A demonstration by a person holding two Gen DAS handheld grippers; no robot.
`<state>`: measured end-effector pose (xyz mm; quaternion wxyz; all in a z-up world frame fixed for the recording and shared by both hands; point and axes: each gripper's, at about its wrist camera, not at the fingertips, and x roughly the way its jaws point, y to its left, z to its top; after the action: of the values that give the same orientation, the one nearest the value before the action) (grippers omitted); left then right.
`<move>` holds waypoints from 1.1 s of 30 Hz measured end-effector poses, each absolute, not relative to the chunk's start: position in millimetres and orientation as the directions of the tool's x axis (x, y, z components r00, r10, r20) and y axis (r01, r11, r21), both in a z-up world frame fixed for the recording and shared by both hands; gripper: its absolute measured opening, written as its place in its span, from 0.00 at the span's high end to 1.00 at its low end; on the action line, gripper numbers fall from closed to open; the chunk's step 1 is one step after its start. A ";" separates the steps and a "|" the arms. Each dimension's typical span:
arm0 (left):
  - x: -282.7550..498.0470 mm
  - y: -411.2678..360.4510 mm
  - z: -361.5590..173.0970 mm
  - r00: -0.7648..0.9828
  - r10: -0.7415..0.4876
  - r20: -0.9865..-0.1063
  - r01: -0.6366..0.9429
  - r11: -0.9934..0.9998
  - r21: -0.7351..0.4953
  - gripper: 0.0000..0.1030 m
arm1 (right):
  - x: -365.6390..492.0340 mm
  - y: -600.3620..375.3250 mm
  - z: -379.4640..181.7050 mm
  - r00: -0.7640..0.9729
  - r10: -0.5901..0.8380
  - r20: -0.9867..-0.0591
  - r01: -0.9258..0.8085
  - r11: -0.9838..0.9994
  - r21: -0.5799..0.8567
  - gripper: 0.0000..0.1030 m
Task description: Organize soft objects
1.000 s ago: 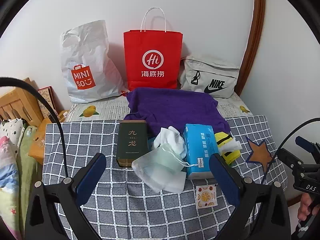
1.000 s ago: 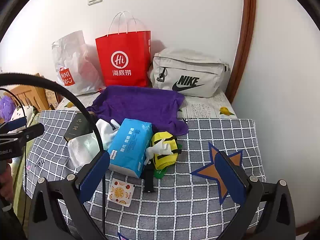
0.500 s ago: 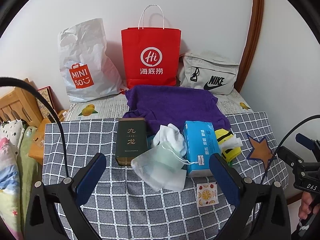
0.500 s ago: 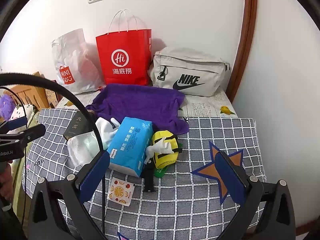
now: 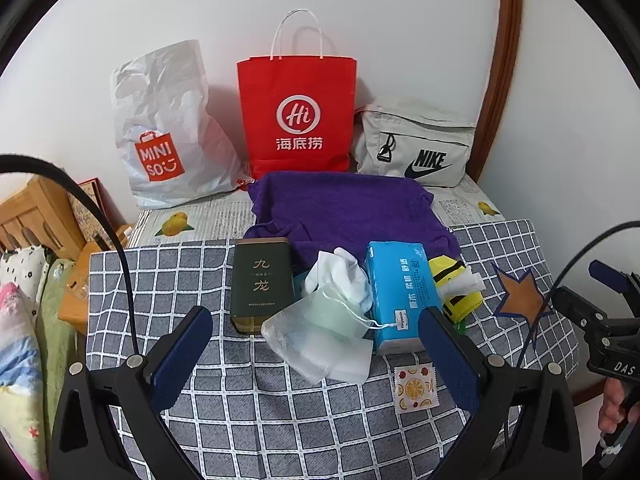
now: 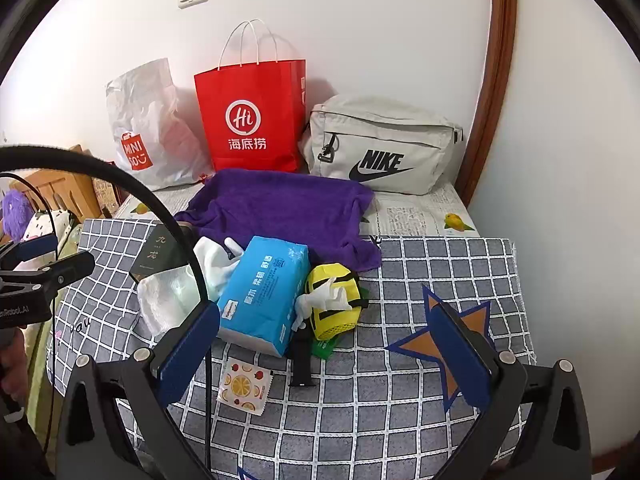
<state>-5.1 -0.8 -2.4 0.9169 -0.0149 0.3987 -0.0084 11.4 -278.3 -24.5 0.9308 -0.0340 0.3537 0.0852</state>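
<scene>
White plastic bag [image 5: 168, 128]: "MINISO", far left of the gripper.
Red paper bag [image 5: 298, 112]: "Hi 海底捞".
Grey pouch [image 5: 416, 140]: "NIKE".
Green tin [image 5: 262, 280]: "九龙".
Other gripper's body [image 5: 616, 368]: "DAS".

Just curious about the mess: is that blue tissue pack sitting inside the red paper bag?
No, the blue tissue pack lies on the checked tablecloth, well in front of the red paper bag.

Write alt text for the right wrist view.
An open right gripper hovers over a checked cloth holding a blue tissue pack, a yellow pouch, white gloves and a purple towel. Against the wall stand a red bag, a white plastic bag and a grey Nike bag.
</scene>
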 end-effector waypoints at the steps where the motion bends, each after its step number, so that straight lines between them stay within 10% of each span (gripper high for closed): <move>1: -5.3 -1.9 -2.0 0.683 -0.029 -0.730 0.009 0.999 -0.031 0.00 | 11.7 -277.8 -24.7 0.735 0.135 -0.665 -0.183 0.983 -0.003 0.00; 33: 63.3 18.6 -141.0 0.464 -0.105 -0.879 0.043 0.994 -0.096 0.03 | 67.3 -281.2 -114.9 0.523 0.117 -0.844 -0.190 0.982 0.018 0.00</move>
<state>63.2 18.6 -141.0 0.8552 -0.0302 0.5156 -0.0435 67.3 -281.2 -114.9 0.8718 -0.0379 0.4804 0.0880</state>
